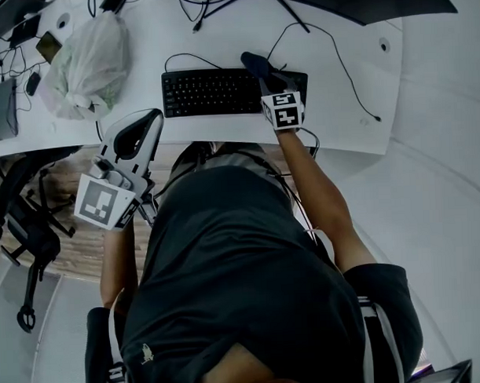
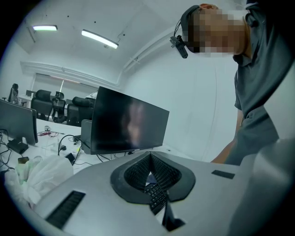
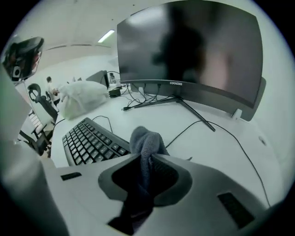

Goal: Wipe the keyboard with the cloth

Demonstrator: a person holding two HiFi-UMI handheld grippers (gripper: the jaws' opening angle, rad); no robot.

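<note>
Grey cloth clamped in right hand-held gripper at black keyboard, monitor marked "coocaa", left hand-held gripper closed, empty.

A dark short-sleeved shirt is worn, mid-frame; black-and-white square markers are borne by the pale left gripper and right gripper.

The head view looks steeply down over the person onto the desk; both gripper views look low across it toward the monitor, sharing the keyboard.
</note>
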